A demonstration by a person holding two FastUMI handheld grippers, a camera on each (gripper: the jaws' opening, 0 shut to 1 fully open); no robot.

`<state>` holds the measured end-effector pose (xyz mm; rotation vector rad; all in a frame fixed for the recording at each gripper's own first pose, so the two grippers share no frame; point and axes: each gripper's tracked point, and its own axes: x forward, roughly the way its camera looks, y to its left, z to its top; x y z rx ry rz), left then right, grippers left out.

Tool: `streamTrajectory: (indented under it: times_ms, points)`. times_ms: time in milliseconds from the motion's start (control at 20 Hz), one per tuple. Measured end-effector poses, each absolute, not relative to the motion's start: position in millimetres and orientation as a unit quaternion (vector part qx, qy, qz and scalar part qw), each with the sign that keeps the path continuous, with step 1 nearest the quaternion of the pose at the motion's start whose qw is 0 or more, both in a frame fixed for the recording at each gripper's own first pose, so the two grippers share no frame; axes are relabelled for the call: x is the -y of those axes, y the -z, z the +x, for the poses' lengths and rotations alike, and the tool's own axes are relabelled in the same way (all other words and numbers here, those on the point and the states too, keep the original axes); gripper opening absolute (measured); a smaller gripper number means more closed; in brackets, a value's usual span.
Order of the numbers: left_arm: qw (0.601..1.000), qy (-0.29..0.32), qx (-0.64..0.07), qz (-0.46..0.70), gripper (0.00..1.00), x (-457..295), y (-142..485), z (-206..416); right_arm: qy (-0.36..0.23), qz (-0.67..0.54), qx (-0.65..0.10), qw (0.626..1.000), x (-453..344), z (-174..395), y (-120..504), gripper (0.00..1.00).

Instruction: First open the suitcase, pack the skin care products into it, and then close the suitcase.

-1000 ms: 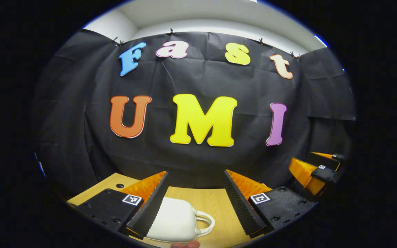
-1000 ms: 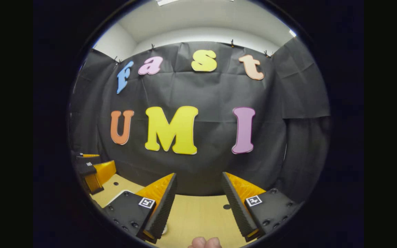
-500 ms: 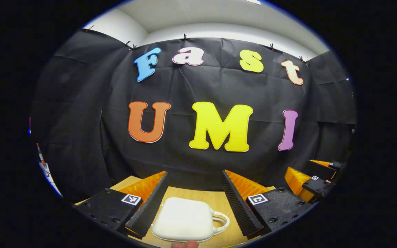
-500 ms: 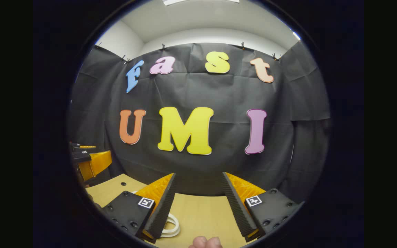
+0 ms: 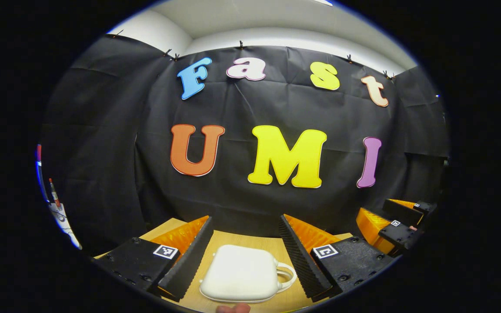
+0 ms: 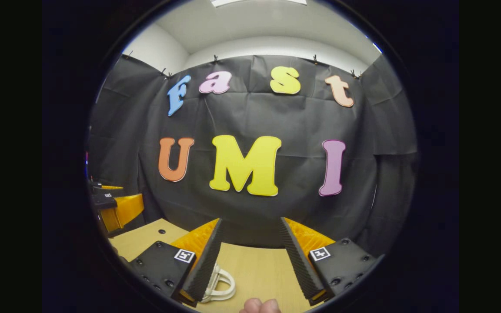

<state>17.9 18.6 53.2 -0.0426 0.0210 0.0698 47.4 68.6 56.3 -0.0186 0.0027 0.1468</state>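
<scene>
Suitcase (image 5: 242, 274) now farther between left gripper (image 5: 246, 254) fingers.

I see even, fairly bright light from the ceiling (image 6: 259, 26) above. The table (image 6: 255, 269) shows only soft shadows. Both views are sharp in the middle, bending strongly at the edges, where they darken. No glare.

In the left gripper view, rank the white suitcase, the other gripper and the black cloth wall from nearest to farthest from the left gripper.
1. Small white hard-shell suitcase, between its fingers.
2. Right gripper, off to the right.
3. Black cloth wall, behind the wooden table.
</scene>
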Motion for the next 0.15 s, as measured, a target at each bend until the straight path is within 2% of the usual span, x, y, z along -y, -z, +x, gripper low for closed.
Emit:
streamTrajectory:
  times_ms: [100, 150]
  points:
    - [0.999, -0.034, -0.010, -0.020, 0.96, -17.0, -54.5, 17.4, -0.071, -0.005, -0.002, 0.997, -68.1, 47.0, -56.5, 0.75]
    - [0.999, -0.034, -0.009, -0.019, 0.87, -15.5, -54.3, 16.4, -0.072, -0.003, -0.003, 0.997, -68.5, 48.1, -55.4, 0.75]
